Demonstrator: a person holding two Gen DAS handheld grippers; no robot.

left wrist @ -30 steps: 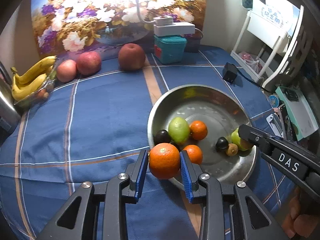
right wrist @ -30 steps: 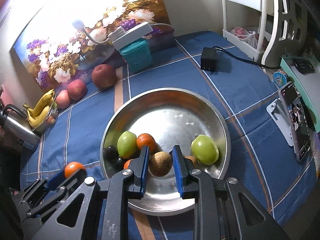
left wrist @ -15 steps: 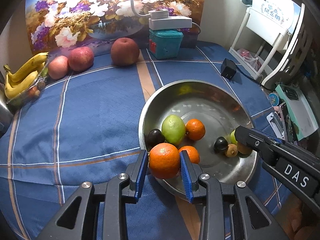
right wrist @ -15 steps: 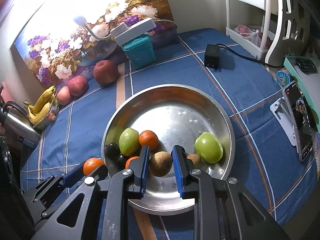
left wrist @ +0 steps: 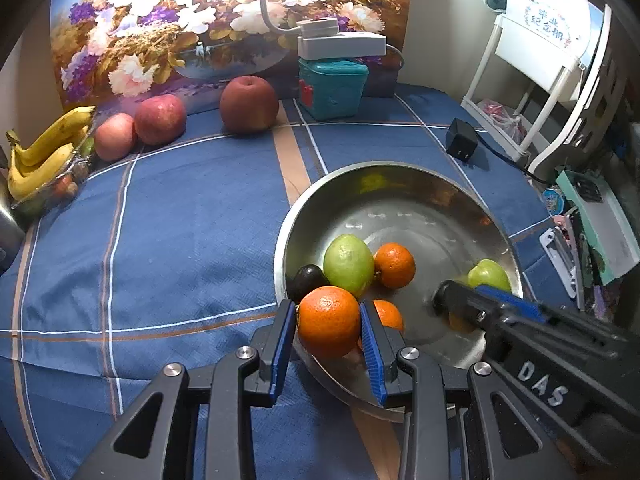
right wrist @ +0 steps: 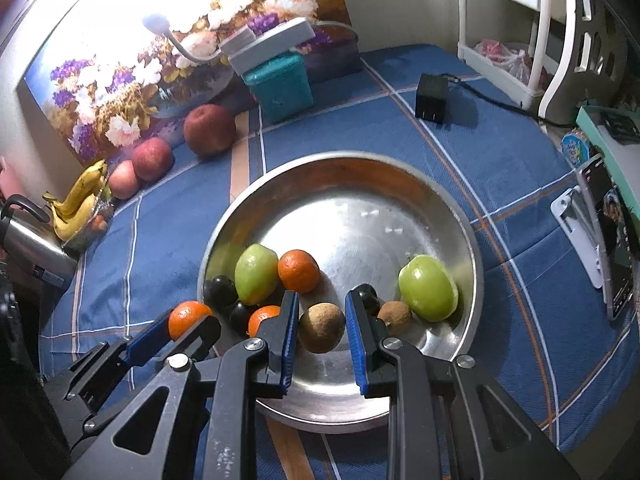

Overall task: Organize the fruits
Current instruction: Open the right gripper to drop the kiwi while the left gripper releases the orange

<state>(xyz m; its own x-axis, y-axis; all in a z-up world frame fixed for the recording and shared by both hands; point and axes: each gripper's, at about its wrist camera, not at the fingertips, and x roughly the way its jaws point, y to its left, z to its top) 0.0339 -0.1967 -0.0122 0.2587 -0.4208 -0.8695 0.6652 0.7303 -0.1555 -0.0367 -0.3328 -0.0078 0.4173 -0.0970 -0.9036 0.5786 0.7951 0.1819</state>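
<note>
My left gripper (left wrist: 328, 322) is shut on a large orange (left wrist: 329, 321) and holds it over the near-left rim of the steel bowl (left wrist: 384, 184). The same orange shows in the right wrist view (right wrist: 188, 317). My right gripper (right wrist: 322, 322) is shut on a brown kiwi (right wrist: 322, 327) just above the bowl's floor (right wrist: 360, 220). In the bowl lie a green fruit (right wrist: 256, 273), an orange (right wrist: 299, 271), another orange (right wrist: 262, 319), dark plums (right wrist: 219, 290), a green apple (right wrist: 427, 287) and a second kiwi (right wrist: 394, 317).
Three red apples (left wrist: 249, 103) and bananas (left wrist: 44, 152) lie at the back left by a floral picture. A teal box (left wrist: 332, 88) with a lamp stands behind. A black adapter (left wrist: 461, 145), a kettle (right wrist: 32, 248) and a phone (right wrist: 612, 240) surround the bowl.
Both grippers moved forward towards the bowl while keeping hold of their fruit. The left gripper's orange now hangs over the bowl's rim.
</note>
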